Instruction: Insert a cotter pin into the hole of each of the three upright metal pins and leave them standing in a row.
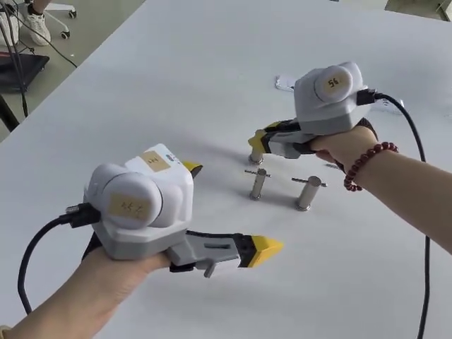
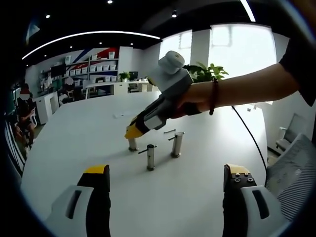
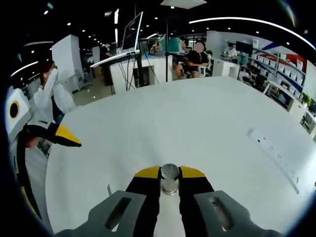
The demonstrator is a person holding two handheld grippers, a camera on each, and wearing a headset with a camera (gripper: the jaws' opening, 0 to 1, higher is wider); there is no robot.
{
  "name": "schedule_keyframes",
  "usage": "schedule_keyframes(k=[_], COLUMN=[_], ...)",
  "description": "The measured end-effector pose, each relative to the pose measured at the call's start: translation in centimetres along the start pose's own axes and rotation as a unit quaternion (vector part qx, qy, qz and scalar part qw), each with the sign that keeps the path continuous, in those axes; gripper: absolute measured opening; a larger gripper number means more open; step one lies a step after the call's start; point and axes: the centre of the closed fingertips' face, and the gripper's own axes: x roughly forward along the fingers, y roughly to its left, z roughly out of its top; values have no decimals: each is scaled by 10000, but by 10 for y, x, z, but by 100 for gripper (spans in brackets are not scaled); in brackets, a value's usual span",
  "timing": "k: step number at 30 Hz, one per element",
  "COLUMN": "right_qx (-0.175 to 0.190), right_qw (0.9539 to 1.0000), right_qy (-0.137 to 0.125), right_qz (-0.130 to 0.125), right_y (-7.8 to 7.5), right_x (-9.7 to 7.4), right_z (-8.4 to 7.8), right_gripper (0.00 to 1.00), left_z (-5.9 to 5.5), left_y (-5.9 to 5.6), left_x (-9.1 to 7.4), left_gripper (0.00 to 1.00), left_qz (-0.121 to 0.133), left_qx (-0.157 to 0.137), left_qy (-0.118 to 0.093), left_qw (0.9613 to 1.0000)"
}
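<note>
Right jaws on end pin

The right hand-held gripper [image 3: 170, 173] gripped the end metal pin [image 3: 170, 185], upright on the surface [image 1: 176, 85]. Beside it stood 2 pins [image 1: 258, 185], each carrying a cotter pin [image 1: 257, 171]. The left hand-held gripper [image 2: 166, 170] hung wide open, empty.

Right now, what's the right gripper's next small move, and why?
Probably open the right gripper and lift off the third pin: its jaws clasp it upright, the other two pins already carry cotter pins; whether this one does is hidden.
</note>
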Motion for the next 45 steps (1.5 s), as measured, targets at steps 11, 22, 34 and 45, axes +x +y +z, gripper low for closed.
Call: schedule_keyframes(k=[11, 22, 34, 45], right_qx=[96, 300, 510, 579], right_qw=[9994, 9971, 9946, 9939], right_qy=[113, 260, 285, 288], right_qz=[-298, -641, -857, -890], right_y=[-21, -35, -31, -17], right_x=[-45, -89, -125, -146], right_z=[-32, -68, -93, -107], right_gripper=[8, 8, 8, 8], left_z=[0, 0, 0, 2], left_y=[0, -5, -9, -11], left_x=[1, 4, 3, 2], left_gripper=[95, 95, 96, 96], left_qz=[58, -26, -81, -123], left_qx=[155, 210, 195, 199], left_qy=[9, 19, 18, -25], left_qw=[9999, 9998, 9998, 9997])
